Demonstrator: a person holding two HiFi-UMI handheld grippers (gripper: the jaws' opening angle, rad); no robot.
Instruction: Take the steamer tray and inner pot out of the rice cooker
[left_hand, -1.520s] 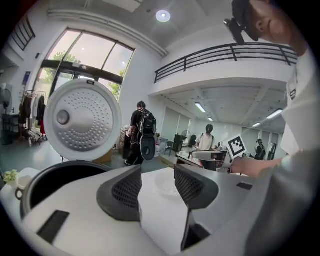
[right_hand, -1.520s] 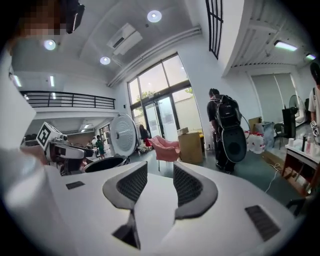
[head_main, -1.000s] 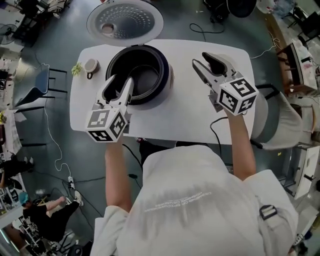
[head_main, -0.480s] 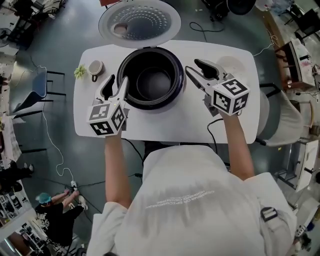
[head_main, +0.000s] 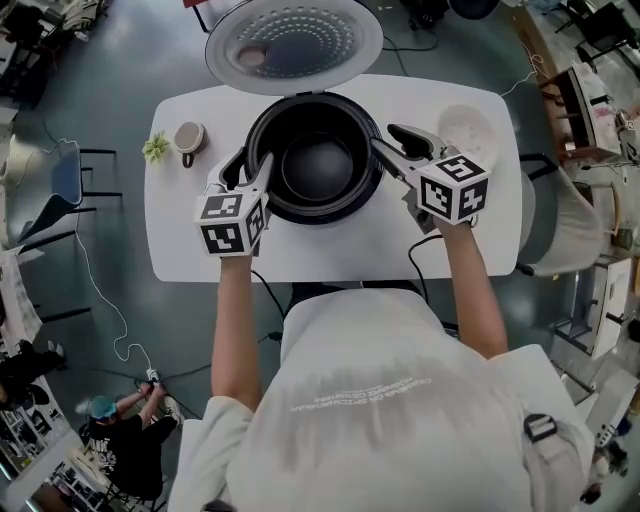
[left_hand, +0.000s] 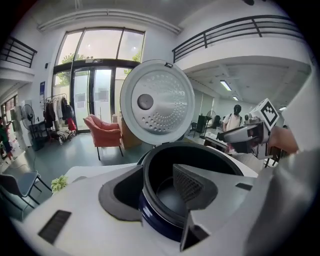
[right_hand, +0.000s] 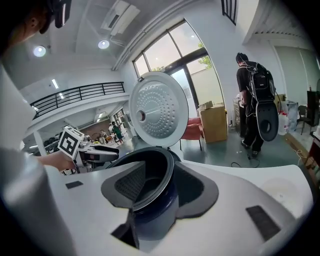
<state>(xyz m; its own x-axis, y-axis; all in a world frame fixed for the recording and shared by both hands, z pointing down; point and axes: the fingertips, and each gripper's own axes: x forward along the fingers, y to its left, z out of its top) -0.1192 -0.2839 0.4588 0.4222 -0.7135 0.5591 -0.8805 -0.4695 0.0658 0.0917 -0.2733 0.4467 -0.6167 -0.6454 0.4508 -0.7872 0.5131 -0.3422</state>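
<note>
The rice cooker (head_main: 352, 203) stands open in the middle of the white table, its dark inner pot (head_main: 318, 165) inside. My left gripper (head_main: 250, 163) is at the pot's left rim, open, one jaw outside and one inside the wall. In the left gripper view the rim (left_hand: 150, 165) runs between the jaws of that gripper (left_hand: 157, 172), apart from the pads. My right gripper (head_main: 390, 138) is open at the right rim and straddles it the same way; its own view shows the rim (right_hand: 167, 172) in the gap. A pale round tray (head_main: 466, 128) lies at the table's right.
The cooker's lid (head_main: 293, 42) stands raised behind the pot. A small cup (head_main: 187, 137) and a green sprig (head_main: 155, 148) sit at the table's (head_main: 330, 255) left end. A chair (head_main: 560, 230) is beside the right end. A person with a backpack (right_hand: 255, 100) stands further off.
Both grippers have moved forward and down toward the cooker. The right one has come in from the open table to the right rim, the left one has settled over the left rim.
</note>
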